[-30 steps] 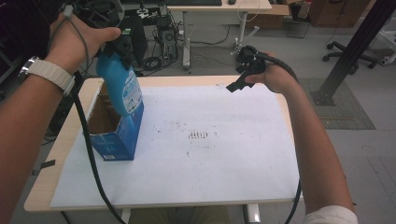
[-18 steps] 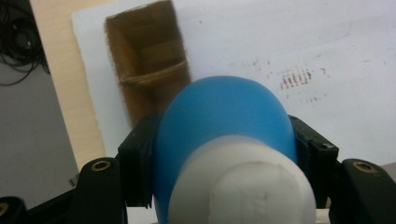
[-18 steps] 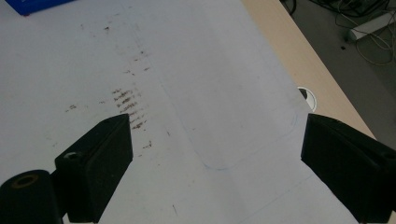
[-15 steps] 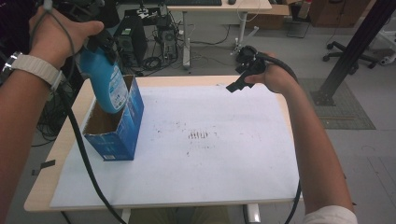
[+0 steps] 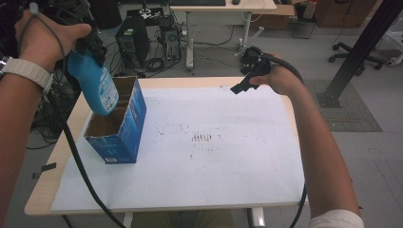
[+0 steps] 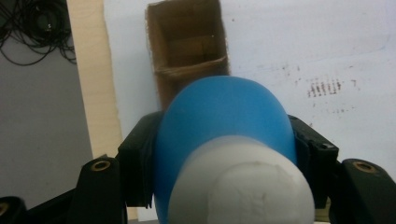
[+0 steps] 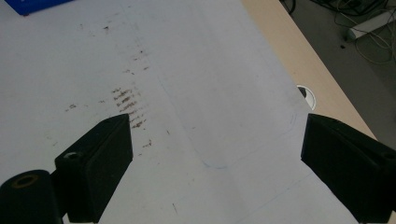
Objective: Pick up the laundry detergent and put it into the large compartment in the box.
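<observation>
Blue bottle held over the open cardboard box

High view: left gripper [image 5: 90, 45] clamps the blue bottle [image 5: 95, 85], its base tilted into the box [image 5: 119, 133] near the table's [image 5: 62, 156] left edge.
Left gripper view: jaws squeeze the bottle's shoulders.
Right gripper view: right gripper [image 7: 217, 158] gapes wide, empty, above bare white paper [image 7: 210, 70].

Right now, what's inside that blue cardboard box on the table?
The blue box stands open-topped with brown cardboard walls and a divider inside. The blue bottle, clamped in the left gripper, dips its bottom end into it. The box floor cannot be seen, hidden by the bottle and walls.
</observation>
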The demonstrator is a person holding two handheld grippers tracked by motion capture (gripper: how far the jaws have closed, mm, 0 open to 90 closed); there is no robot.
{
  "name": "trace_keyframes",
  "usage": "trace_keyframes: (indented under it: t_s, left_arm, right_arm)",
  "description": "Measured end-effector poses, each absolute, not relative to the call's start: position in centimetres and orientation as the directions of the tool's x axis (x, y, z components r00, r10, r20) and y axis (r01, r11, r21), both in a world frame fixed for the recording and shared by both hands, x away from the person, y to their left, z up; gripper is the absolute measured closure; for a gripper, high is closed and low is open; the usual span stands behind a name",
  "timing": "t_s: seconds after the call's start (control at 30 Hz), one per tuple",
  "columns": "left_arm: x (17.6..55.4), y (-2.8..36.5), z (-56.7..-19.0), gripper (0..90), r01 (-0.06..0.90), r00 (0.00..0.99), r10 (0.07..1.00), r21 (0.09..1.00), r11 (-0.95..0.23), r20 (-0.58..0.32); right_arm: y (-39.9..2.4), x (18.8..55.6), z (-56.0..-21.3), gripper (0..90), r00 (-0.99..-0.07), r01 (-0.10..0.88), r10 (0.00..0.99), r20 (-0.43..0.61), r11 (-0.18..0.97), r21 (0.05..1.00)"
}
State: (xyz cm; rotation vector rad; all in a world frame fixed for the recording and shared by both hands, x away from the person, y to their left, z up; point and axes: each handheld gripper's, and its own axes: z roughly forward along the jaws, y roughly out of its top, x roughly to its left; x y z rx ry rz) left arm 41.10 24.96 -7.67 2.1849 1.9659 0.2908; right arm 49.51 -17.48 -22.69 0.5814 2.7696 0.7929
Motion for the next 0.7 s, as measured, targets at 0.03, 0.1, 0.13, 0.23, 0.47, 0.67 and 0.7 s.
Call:
trace_keyframes:
  t_s: [0.03,0.1,0.13,0.23,0.47,0.67,0.7]
  left_arm:
    - [41.1,25.1,-7.8,37.2,0.959,0.098,0.995,0.266,-0.100,0.020]
    - [41.2,25.3,-8.1,37.2,0.959,0.094,0.995,0.265,-0.096,0.018]
    - [41.2,25.5,-8.2,37.2,0.960,0.092,0.996,0.265,-0.094,0.019]
    - [41.3,25.7,-8.7,37.2,0.961,0.085,0.996,0.261,-0.087,0.017]
    - [41.4,26.1,-9.9,37.2,0.964,0.084,0.996,0.254,-0.083,0.009]
    - [41.5,26.3,-11.0,37.2,0.965,0.081,0.997,0.250,-0.079,0.004]
    - [41.6,26.3,-11.2,37.2,0.966,0.079,0.997,0.246,-0.078,0.006]
  right_arm:
    - [-17.5,49.5,-22.7,9.1,-0.902,0.315,0.423,-0.084,0.779,0.543]
    - [-17.5,49.5,-22.7,9.1,-0.902,0.315,0.423,-0.084,0.779,0.542]
    - [-17.5,49.5,-22.7,9.0,-0.902,0.315,0.424,-0.085,0.779,0.543]
    - [-17.5,49.5,-22.7,9.1,-0.901,0.317,0.425,-0.084,0.778,0.543]
    - [-17.5,49.5,-22.7,9.1,-0.901,0.317,0.425,-0.084,0.779,0.541]
    - [-17.4,49.5,-22.8,9.1,-0.901,0.318,0.426,-0.084,0.780,0.539]
    - [-17.4,49.5,-22.8,9.0,-0.901,0.318,0.426,-0.084,0.779,0.540]
